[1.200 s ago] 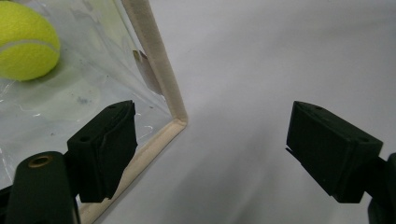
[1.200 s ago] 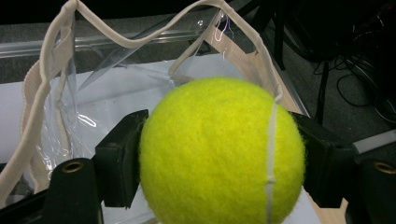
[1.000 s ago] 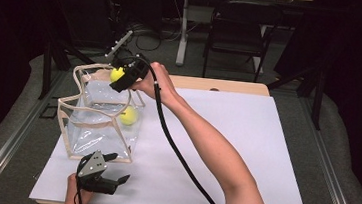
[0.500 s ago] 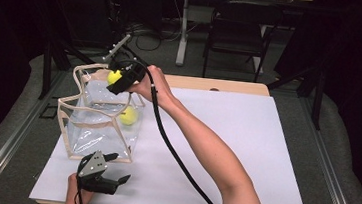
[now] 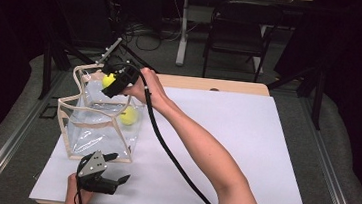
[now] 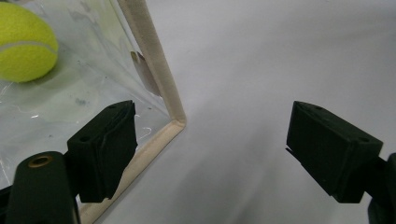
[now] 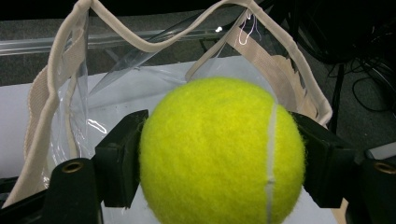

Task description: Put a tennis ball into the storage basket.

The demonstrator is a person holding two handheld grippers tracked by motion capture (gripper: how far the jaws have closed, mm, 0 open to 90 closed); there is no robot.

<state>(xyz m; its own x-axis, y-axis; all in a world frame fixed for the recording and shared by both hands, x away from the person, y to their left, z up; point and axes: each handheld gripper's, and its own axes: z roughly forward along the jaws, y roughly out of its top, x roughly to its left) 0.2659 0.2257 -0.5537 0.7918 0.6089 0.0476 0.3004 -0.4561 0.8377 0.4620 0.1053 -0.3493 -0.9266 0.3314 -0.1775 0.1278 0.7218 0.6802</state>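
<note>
Nearest the person, at the front left edge of the white table (image 5: pixel 244 153), the left gripper (image 5: pixel 111 181) rests low on the surface. Its jaws stand wide apart with nothing between them. In the left gripper view, one jaw sits just beside the bottom front corner of the clear bag (image 6: pixel 154 79), close to its beige edging; whether it touches the edging cannot be told.

Farther in stands the clear bag (image 5: pixel 97 129), a see-through plastic tote with beige trim, upright with its mouth gaping open to the top. One tennis ball (image 5: pixel 128 116) already lies on the bag's floor, toward its right side.

Farthest out, the person's right arm reaches across the table to the bag's far rim. There the right gripper (image 5: pixel 113 83) is clamped on a second tennis ball (image 7: pixel 222 151), its two black jaws pressing the ball from either side. In the right gripper view, the bag's open mouth lies just beyond and below the held ball, with the wavy rim (image 7: pixel 140 42) framing it. Judging by this, the ball needs to go down through the opening, and the right hand is the one placed to do it.
</note>
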